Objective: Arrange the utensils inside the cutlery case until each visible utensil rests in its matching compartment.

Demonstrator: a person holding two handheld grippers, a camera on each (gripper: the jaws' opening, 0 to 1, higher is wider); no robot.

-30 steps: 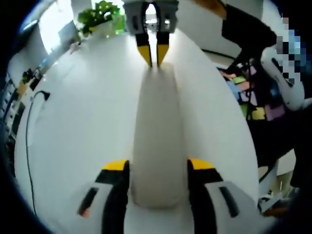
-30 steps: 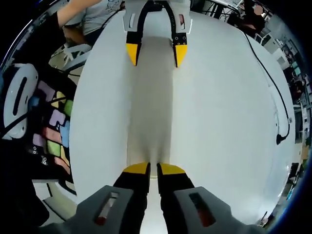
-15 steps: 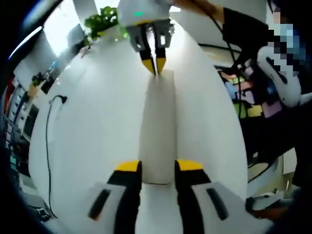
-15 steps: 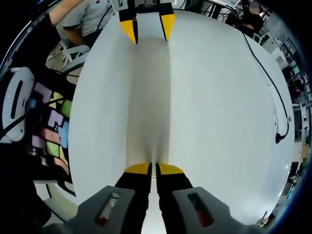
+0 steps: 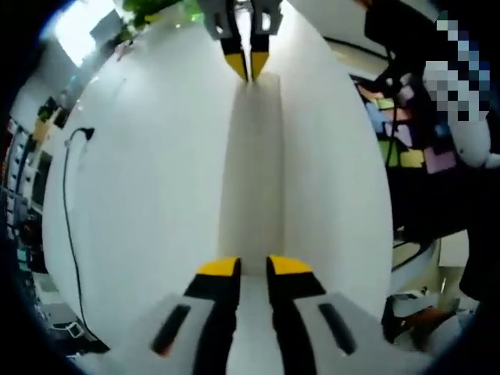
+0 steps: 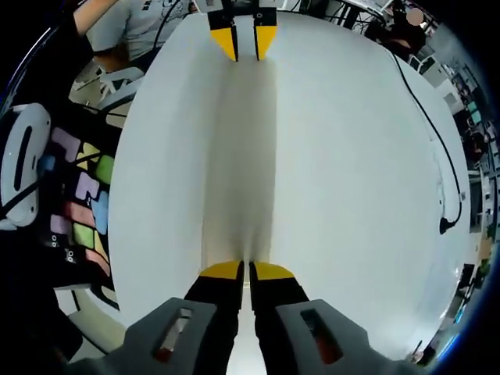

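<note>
A long white cutlery case (image 5: 251,172) lies closed on the white table (image 5: 141,195), stretched between both grippers. My left gripper (image 5: 251,267) is shut on its near end, jaws pinched in with the white material between them. At the far end my right gripper (image 5: 250,66) is shut on the case's tip. From the right gripper view, the same case (image 6: 238,156) runs away from my right gripper (image 6: 250,271), which pinches its end. The left gripper (image 6: 244,43) holds the opposite end. No utensils are visible; the case's inside is hidden.
A black cable (image 5: 66,195) curves along one side of the table (image 6: 437,141). Coloured floor tiles (image 6: 82,203) lie beyond the table edge (image 5: 406,133). A green plant (image 5: 156,8) stands at the far end, and a seated person (image 6: 133,23) is nearby.
My left gripper's jaws have closed in from a wide grip to a narrow pinch on the case's end. The two grippers have drawn further apart, and the case now looks longer and narrower.
</note>
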